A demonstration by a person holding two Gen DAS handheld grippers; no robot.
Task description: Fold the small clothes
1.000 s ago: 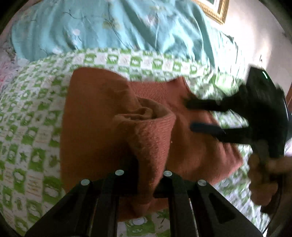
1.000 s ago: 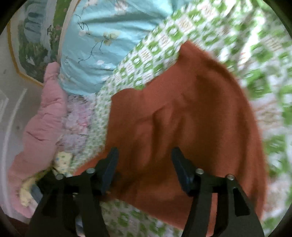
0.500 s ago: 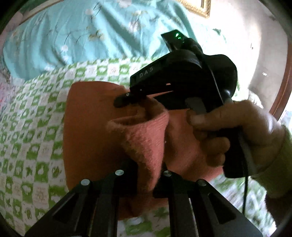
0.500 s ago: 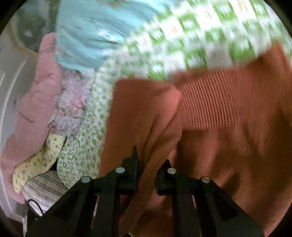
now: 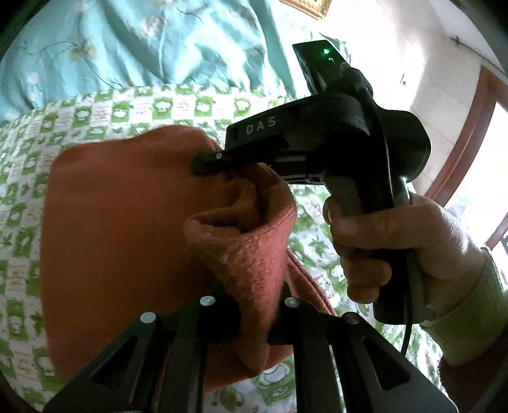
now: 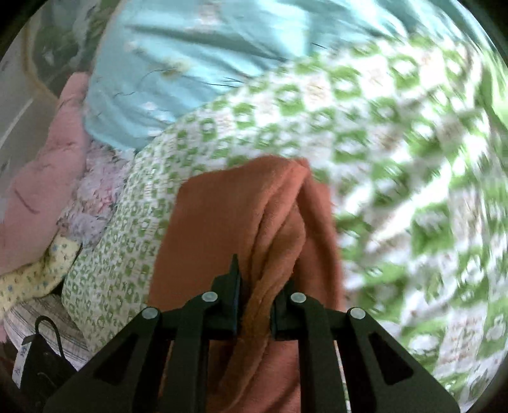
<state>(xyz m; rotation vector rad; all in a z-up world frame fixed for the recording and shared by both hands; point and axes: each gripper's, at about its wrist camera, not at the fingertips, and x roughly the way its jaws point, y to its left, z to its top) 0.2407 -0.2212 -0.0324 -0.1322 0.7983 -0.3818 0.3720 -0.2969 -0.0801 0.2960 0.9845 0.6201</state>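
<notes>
A rust-orange knitted garment [image 5: 120,228] lies on a green-and-white checked sheet [image 5: 28,149]. My left gripper [image 5: 254,305] is shut on a bunched fold of its ribbed edge, which is lifted off the bed. In the left wrist view my right gripper [image 5: 206,165], held by a hand [image 5: 397,241], pinches the same raised fold a little farther along. Seen from the right wrist, my right gripper [image 6: 255,298] is shut on a folded ridge of the orange garment [image 6: 222,222], which hangs up from the sheet [image 6: 381,159].
A teal flowered quilt [image 5: 127,41] lies beyond the sheet. Pink and patterned bedding [image 6: 41,178] is piled at the left in the right wrist view. A framed picture [image 5: 308,6] and a wooden door frame [image 5: 470,127] stand by the wall.
My right gripper came in from the right, closed on the garment's raised edge and lifted it. Both grippers have carried the fold leftward over the garment, uncovering sheet on the right.
</notes>
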